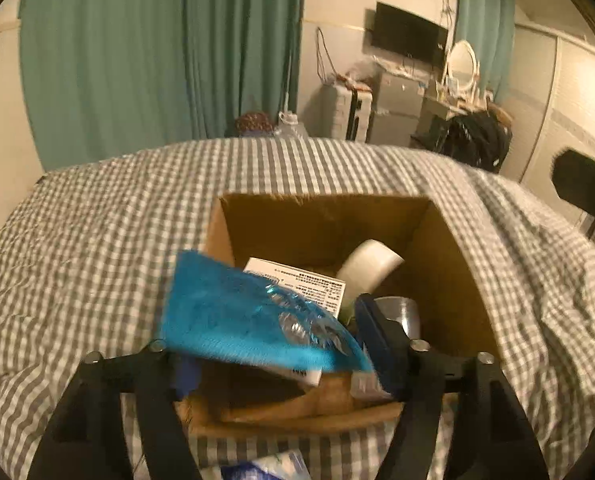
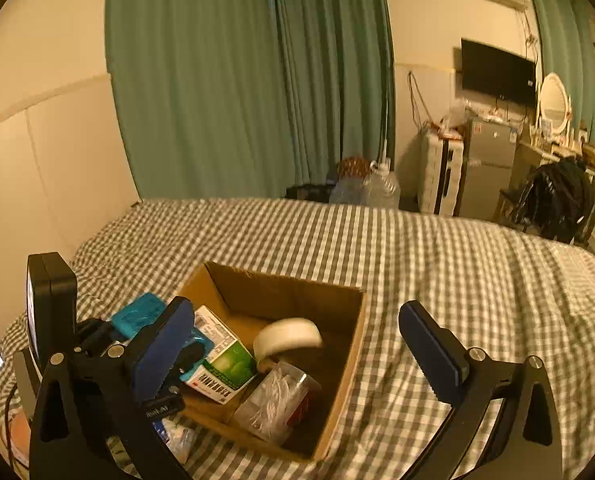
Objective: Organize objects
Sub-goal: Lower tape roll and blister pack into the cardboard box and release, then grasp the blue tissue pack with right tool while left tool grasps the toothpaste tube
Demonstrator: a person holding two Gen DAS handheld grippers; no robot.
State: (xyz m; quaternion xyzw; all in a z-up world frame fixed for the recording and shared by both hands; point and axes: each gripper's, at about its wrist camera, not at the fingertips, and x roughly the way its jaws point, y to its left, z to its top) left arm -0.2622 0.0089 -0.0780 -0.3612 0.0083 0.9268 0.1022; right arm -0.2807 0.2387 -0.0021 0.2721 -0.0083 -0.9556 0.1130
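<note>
My left gripper (image 1: 277,360) is shut on a blue foil packet (image 1: 233,312), held tilted over the near left corner of the open cardboard box (image 1: 453,256). The box sits on the checked bed. Inside it lie a white tape roll (image 1: 371,266), a white and green medicine box (image 1: 297,284) and a clear tub (image 1: 397,312). In the right wrist view the tub (image 2: 277,404) shows cotton swabs, next to the tape roll (image 2: 287,338) and medicine box (image 2: 221,368). My right gripper (image 2: 297,352) hangs open above the box (image 2: 353,344), holding nothing. The packet (image 2: 139,314) shows at the left.
The grey checked bed cover (image 1: 97,240) spreads all around the box. A small blue and white packet (image 2: 177,436) lies on the cover just in front of the box. Beyond the bed stand green curtains (image 2: 237,80), a water jug (image 2: 381,188), a small fridge (image 2: 485,168) and a chair with a black bag (image 2: 561,200).
</note>
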